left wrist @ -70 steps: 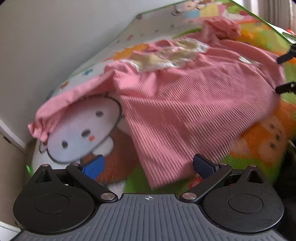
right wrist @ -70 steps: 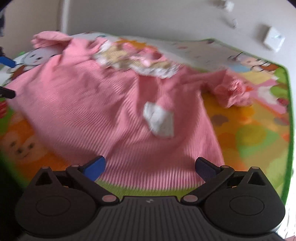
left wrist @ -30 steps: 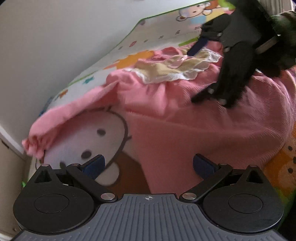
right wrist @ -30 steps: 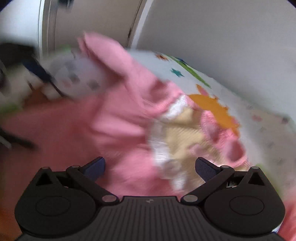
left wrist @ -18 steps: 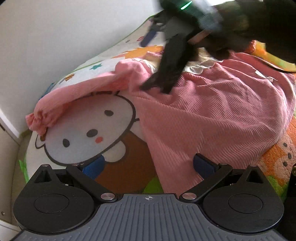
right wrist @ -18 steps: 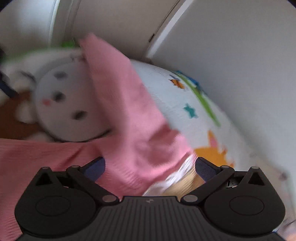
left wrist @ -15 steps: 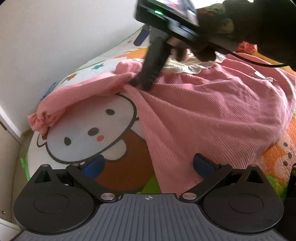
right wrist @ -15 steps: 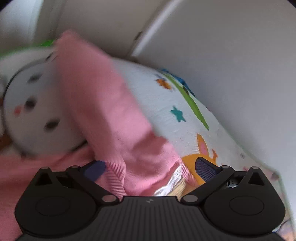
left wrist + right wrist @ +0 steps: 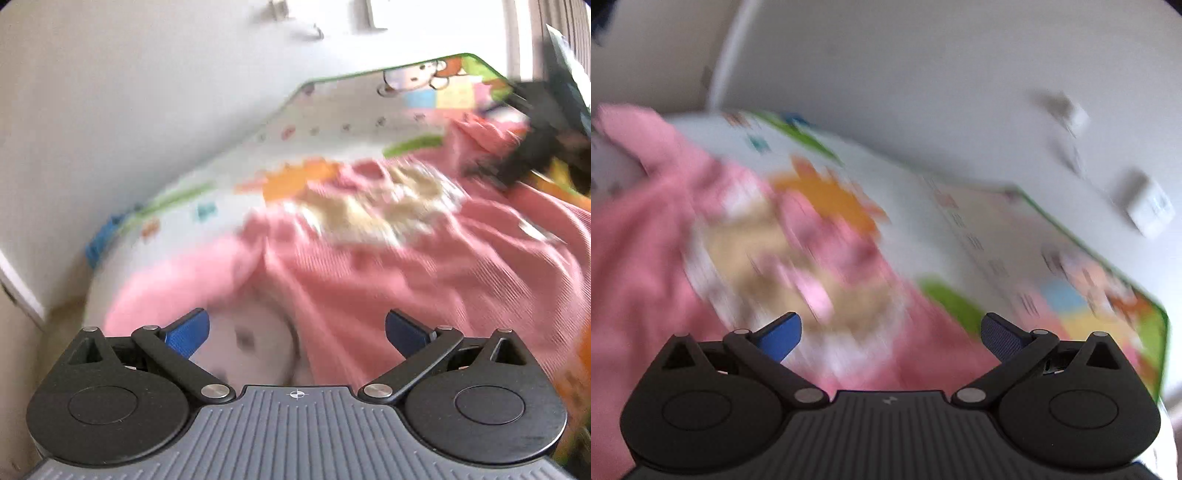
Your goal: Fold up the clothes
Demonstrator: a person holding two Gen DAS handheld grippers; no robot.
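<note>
Left wrist view: left hand-held gripper [image 9: 295, 330] has its jaws spread wide with nothing between them; it hangs over the near sleeve of the pink top [image 9: 424, 266].
Right wrist view: right hand-held gripper [image 9: 888, 330] is likewise wide apart and empty, close above the top's [image 9: 639, 258] cream frilled collar [image 9: 775, 266].
Top: lies spread on the play mat [image 9: 332, 147], collar toward the wall [image 9: 129, 92], one sleeve [image 9: 177, 291] stretched out from the body, the other bunched on the collar's far side.
Step in hand: judged as flattening or arranging the top near the collar; no fold shows in the body, though blur hides detail.
Next move: calls for a pinch on a sleeve or side edge, carried in over the body.
Writing: none readable; the mat shows only cartoon figures, and a white patch on the top is too blurred to read.
</note>
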